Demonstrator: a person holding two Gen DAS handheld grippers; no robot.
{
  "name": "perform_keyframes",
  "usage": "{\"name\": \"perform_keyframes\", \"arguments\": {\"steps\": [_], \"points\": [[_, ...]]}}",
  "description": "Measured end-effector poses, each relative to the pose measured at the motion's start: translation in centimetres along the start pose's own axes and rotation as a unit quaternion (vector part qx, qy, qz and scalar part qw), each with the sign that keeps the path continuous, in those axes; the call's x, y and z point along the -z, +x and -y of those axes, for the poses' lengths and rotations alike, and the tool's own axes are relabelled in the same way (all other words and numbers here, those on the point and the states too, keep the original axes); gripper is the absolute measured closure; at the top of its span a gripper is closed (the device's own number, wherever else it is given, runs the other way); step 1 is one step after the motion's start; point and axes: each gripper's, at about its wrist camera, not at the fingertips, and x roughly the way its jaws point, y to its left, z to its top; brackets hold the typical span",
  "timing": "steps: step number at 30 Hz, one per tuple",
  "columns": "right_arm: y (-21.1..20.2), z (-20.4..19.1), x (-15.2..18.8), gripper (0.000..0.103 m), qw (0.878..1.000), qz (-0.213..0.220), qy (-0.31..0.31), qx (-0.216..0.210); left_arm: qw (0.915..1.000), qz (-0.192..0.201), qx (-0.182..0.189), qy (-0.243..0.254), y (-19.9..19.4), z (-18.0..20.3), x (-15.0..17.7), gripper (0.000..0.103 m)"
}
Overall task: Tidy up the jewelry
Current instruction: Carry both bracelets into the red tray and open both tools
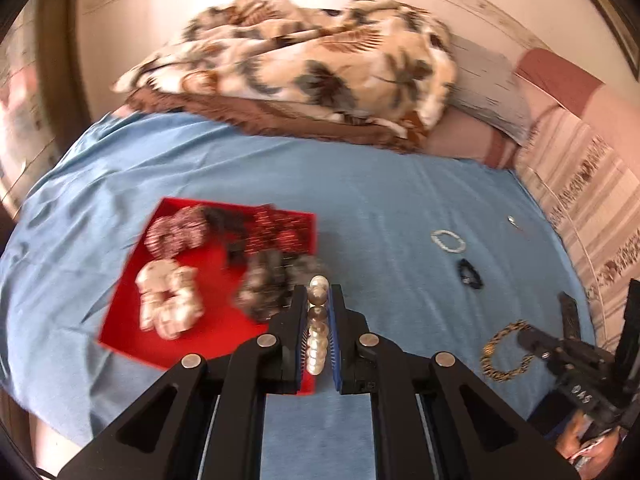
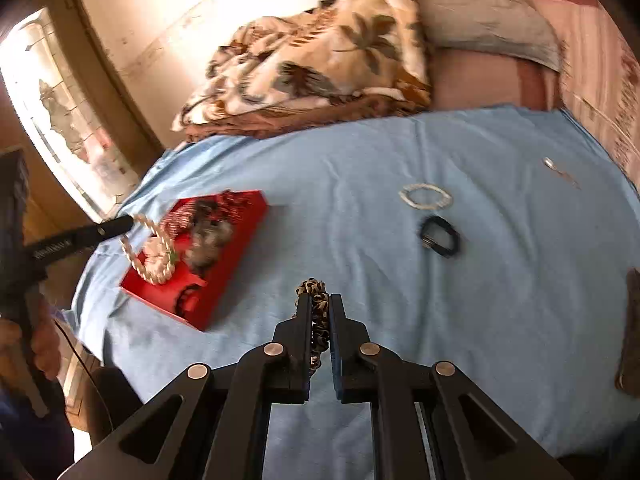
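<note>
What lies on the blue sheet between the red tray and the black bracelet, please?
In the right wrist view, nothing: the blue sheet is bare between the red tray and the black bracelet.

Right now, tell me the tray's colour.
Red tray, clearest in the left wrist view.

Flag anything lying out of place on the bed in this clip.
Three pieces lie loose on the blue sheet, outside the red tray: a clear bead bracelet, a black band and a small silver piece. Nothing looks damaged.
</note>
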Motion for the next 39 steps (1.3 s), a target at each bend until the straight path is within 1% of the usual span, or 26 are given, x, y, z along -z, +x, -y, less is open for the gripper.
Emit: {"name": "perform_keyframes", "arguments": {"steps": [4, 8, 15, 23, 28, 31, 34, 39], "points": [[0.6, -2.4, -1.3, 0.094, 1.000, -0.002, -0.014, -0.021, 0.9994, 0.000, -0.010, -0.033, -0.1, -3.6, 0.3, 0.093], [2.1, -5.2, -2.7, 0.094, 0.999, -0.009, -0.029, -0.041, 0.9980, -0.010, -0.006, -0.062, 0.7, -6.1, 1.1, 0.093], [5.1, -9.4, -4.5, 0.094, 0.996, -0.028, -0.053, -0.064, 0.9955, -0.030, -0.002, -0.090, 3.2, -8.3, 3.1, 0.093], [10.4, -13.7, -6.0, 0.094, 0.991, -0.069, -0.068, -0.090, 0.9902, -0.050, -0.013, -0.129, 6.0, -12.0, 4.8, 0.093], [15.0, -16.8, -6.8, 0.094, 0.986, -0.099, -0.075, -0.108, 0.9878, -0.057, -0.013, -0.144, 6.8, -13.4, 5.6, 0.093], [17.8, -17.9, -7.0, 0.094, 0.985, -0.115, -0.077, -0.107, 0.9874, -0.059, -0.013, -0.146, 7.0, -13.8, 6.1, 0.093], [20.4, -18.8, -7.1, 0.094, 0.984, -0.126, -0.084, -0.096, 0.9872, -0.060, -0.011, -0.147, 7.1, -13.7, 6.4, 0.093], [23.5, -19.3, -6.7, 0.094, 0.982, -0.143, -0.092, -0.080, 0.9881, -0.059, -0.011, -0.142, 7.2, -13.2, 6.3, 0.093]]}}
